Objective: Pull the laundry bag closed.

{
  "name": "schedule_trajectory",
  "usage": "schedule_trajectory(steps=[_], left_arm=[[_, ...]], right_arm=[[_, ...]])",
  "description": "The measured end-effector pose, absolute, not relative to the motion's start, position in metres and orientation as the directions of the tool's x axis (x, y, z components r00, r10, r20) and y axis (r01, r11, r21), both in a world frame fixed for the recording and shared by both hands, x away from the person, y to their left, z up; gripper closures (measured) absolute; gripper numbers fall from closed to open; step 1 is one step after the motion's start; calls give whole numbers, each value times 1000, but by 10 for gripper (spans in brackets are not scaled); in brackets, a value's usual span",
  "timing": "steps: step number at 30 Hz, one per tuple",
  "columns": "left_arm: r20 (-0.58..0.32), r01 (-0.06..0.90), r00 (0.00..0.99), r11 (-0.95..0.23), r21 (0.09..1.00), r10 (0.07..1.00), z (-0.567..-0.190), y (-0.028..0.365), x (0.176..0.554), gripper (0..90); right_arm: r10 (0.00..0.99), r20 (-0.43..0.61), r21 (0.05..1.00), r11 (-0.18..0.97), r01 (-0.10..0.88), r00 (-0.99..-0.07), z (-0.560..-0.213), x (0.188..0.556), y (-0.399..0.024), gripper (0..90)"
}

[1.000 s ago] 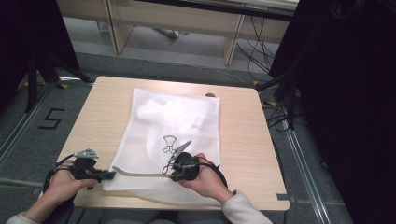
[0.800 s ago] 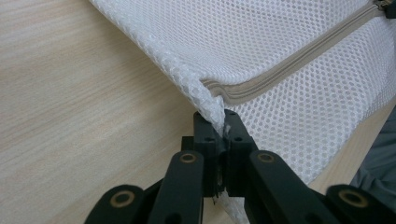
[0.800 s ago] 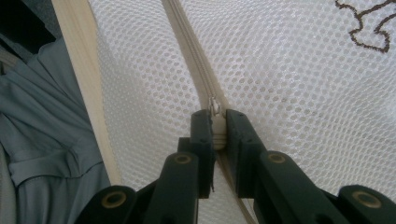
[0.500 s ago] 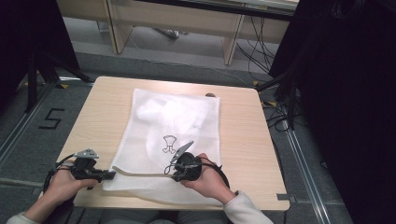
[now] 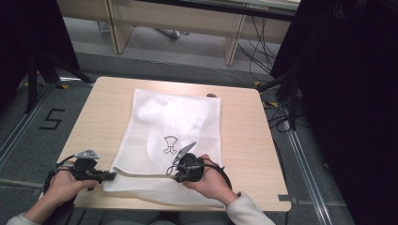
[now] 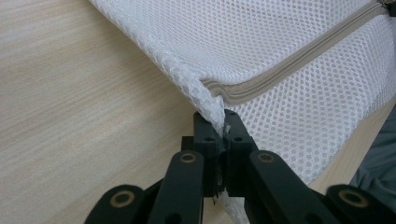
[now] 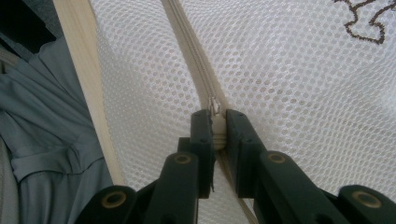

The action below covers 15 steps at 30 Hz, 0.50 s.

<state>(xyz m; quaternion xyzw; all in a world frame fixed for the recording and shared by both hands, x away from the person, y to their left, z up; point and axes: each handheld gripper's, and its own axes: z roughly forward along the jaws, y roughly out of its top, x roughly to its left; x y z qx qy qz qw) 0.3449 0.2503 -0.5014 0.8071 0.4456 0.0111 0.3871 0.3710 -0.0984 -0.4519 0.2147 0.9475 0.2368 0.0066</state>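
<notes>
A white mesh laundry bag [image 5: 178, 117] lies flat on the wooden table [image 5: 239, 140], with a beige zipper [image 5: 141, 174] along its near edge. My left gripper [image 5: 112, 176] is shut on the bag's near left corner, right beside the zipper's end [image 6: 223, 130]. The mesh [image 6: 299, 37] lifts slightly from the pinch. My right gripper [image 5: 174, 171] is farther right along the same edge, shut on the zipper pull [image 7: 215, 109]; its pads [image 7: 201, 126] squeeze the tab on the zipper line [image 7: 191, 46].
A small brown embroidered mark [image 5: 170, 144] sits on the bag near my right gripper. The table's near edge [image 7: 84, 60] runs just behind the zipper, with the person's grey clothing [image 7: 46, 140] below it. Cables [image 5: 277, 117] lie on the floor to the right.
</notes>
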Motion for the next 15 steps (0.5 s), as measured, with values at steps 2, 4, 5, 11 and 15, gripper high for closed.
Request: schedule_trajectory(steps=[2, 4, 5, 11, 15], left_arm=[[-326, 711, 602, -303, 635, 729, -501, 250, 345, 860], [-326, 711, 601, -302, 635, 729, -501, 250, 345, 860], [-326, 704, 597, -284, 650, 733, -503, 249, 344, 860], [-328, 704, 598, -284, 650, 732, -503, 249, 344, 860], [-330, 705, 596, -281, 651, 732, -503, 249, 344, 860]], right_arm=[[411, 86, 450, 797, 403, -908, -452, 371, -98, 823], [410, 83, 451, 797, 401, -908, -452, 371, -98, 824], [409, 86, 451, 797, 401, -909, -452, 371, -98, 823], [408, 90, 453, 796, 402, -909, -451, 371, -99, 824], [407, 91, 453, 796, 401, -909, -451, 371, -99, 823]])
